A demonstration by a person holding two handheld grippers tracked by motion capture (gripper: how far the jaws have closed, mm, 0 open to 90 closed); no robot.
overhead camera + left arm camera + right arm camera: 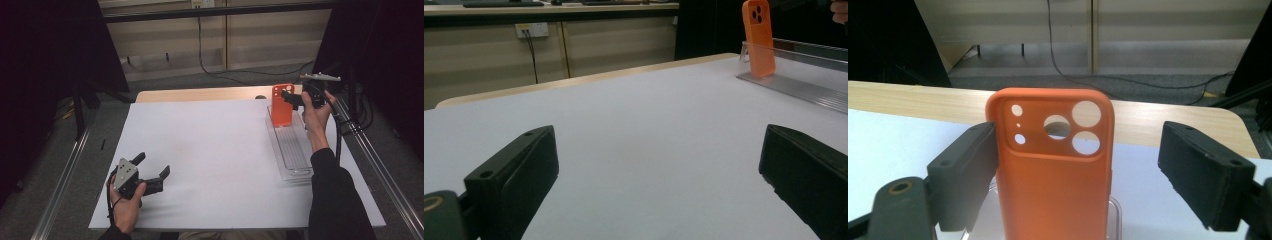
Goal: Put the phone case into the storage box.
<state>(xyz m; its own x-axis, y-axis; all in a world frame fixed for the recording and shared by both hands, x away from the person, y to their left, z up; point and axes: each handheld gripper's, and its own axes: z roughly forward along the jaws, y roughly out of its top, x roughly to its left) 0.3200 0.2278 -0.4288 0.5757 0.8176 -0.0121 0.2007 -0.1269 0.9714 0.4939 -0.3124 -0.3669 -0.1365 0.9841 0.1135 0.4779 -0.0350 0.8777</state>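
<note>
Orange phone case (1055, 175) upright at far end of clear tray (295, 160), apparently leaning.

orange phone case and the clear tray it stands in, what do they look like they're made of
Phone case: looks like soft silicone or rubbery plastic; matte, even orange with rounded edges and moulded camera holes. It could be a harder plastic; the look alone leaves that open.

Tray: seems to be clear hard plastic, probably acrylic; see-through walls, glossy edges that catch light, and a ribbed floor.

Wooden table (200, 94), largely covered by a white sheet (215, 155). At three o'clock on the sheet lies a clear plastic tray (295, 150) (long axis twelve to six).
</note>
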